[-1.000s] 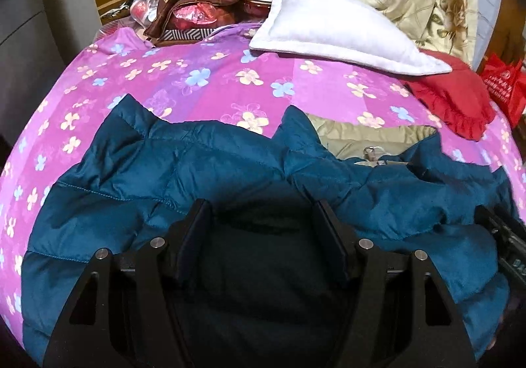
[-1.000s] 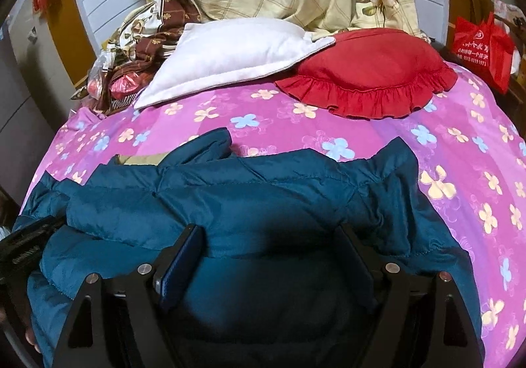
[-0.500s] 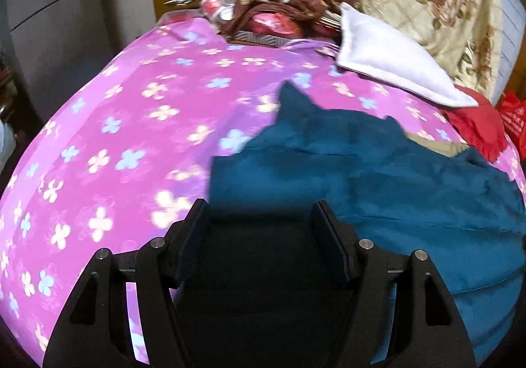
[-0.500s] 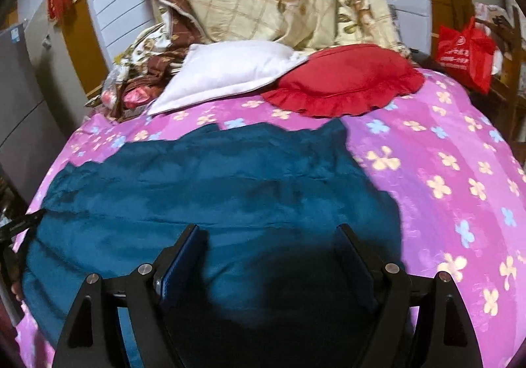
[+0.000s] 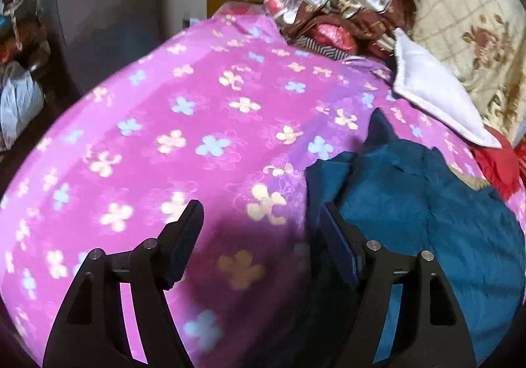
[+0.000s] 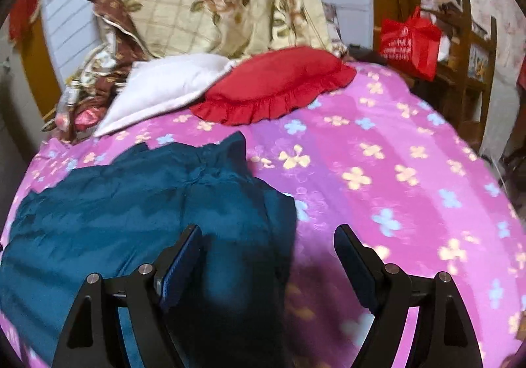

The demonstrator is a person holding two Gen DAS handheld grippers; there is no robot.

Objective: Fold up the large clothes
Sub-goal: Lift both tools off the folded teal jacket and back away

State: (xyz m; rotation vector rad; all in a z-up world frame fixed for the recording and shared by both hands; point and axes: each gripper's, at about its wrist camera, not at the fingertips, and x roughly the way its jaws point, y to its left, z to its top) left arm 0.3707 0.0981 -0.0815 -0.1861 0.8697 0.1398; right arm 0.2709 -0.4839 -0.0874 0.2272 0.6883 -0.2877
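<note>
1. A bed [image 5: 197, 124] covered by a pink flowered sheet is seen beneath both tools.
2. A teal padded jacket [image 6: 131, 213] is spread on the bed, ahead and to the right of the left tool [image 5: 259, 230], and ahead and to the left of the right tool [image 6: 268, 253].
3. A white pillow [image 6: 171, 85] and a red frilled cushion [image 6: 276, 82] are laid far ahead, beyond the jacket.
4. Both tools are held wide open, with nothing gripped.

The teal jacket [image 5: 427, 220] ran off the left wrist picture's right and lower edges, its near part hidden behind the gripper frame. The bedspread's [image 6: 411, 203] near edge was blurred. The red bag's [image 6: 409, 42] print was unreadable.
</note>
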